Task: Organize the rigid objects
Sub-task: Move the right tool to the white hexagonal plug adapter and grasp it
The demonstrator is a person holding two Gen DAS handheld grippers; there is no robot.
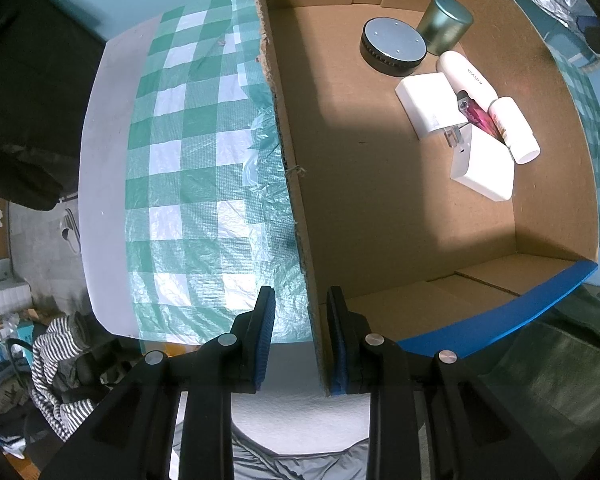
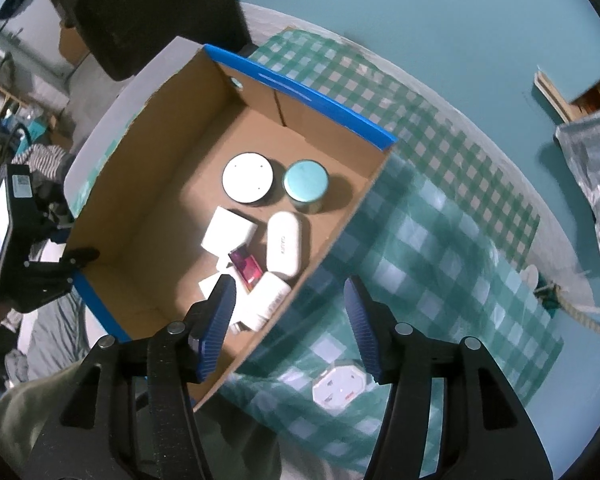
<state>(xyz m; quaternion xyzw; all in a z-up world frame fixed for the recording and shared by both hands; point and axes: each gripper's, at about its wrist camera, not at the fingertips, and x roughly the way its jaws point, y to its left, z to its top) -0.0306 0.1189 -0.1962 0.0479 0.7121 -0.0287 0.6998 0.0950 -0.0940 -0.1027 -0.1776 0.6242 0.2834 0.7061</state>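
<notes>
Left hand-held gripper point(image 1: 301, 300) clamps narrow on the near wall of the cardboard box point(image 1: 288, 152). Right hand-held gripper point(image 2: 290, 290) hangs above the box's right wall, jaws apart, empty. Inside the box: white bottle point(image 2: 269, 299), pink item point(image 2: 246, 266), round tin point(image 2: 305, 185).

Teal wall point(image 2: 420, 20), green-checked tablecloth point(image 1: 188, 160), striped clothing point(image 1: 48, 360) heaped on cluttered floor

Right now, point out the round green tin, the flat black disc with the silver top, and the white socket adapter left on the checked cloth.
Round green tin point(image 2: 305, 179), right wrist view, lid.
Black disc point(image 2: 246, 176), right wrist view, top face.
White socket adapter point(image 2: 339, 389), right wrist view, socket face.
</notes>
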